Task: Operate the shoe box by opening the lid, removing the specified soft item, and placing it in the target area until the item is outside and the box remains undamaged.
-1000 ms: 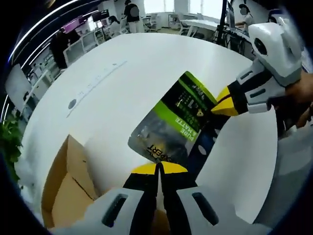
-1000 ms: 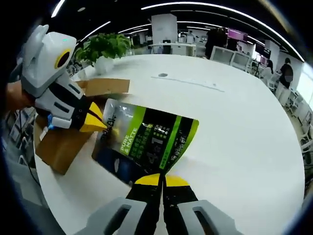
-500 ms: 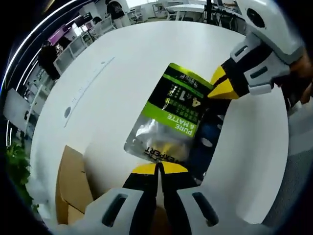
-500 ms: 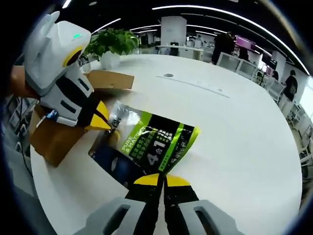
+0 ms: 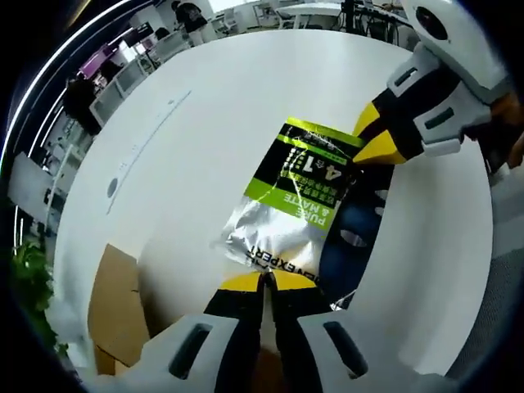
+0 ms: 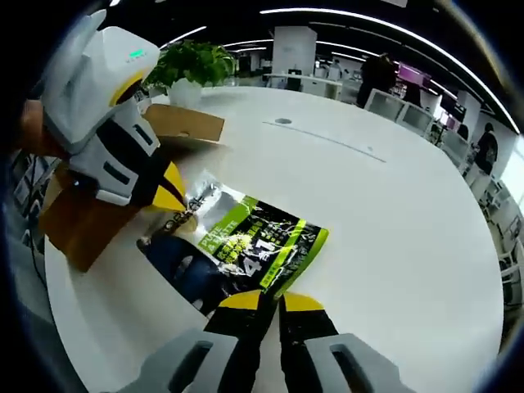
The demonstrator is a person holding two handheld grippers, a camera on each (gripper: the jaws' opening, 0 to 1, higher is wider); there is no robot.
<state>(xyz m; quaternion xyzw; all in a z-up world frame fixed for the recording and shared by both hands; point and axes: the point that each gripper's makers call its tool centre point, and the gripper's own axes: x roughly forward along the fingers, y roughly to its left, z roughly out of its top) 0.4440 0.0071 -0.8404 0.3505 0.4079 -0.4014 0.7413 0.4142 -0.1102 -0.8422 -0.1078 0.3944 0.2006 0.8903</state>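
Observation:
A soft green, black and silver pouch [image 5: 299, 196] is stretched between my two grippers low over the white table [image 5: 221, 98]. My left gripper [image 5: 264, 282] is shut on its silver end. My right gripper [image 5: 372, 151] comes in from the upper right and pinches the green end. In the right gripper view the pouch [image 6: 246, 241] lies wrinkled and nearly flat on the table. My right gripper [image 6: 272, 301] is shut on its near edge and the left gripper [image 6: 172, 196] holds the far silver corner. The brown cardboard shoe box [image 5: 119, 299] stands behind, its flap [image 6: 184, 123] raised.
The round white table [image 6: 393, 213] runs wide to the right. A potted plant [image 6: 192, 65] stands beyond the box near the table's edge. A small round port [image 6: 282, 121] and a thin seam mark the tabletop. Office desks and people are far behind.
Both grippers have lowered the pouch toward the tabletop. It now lies flatter and more wrinkled than before, and both grips still hold. The box has not moved.

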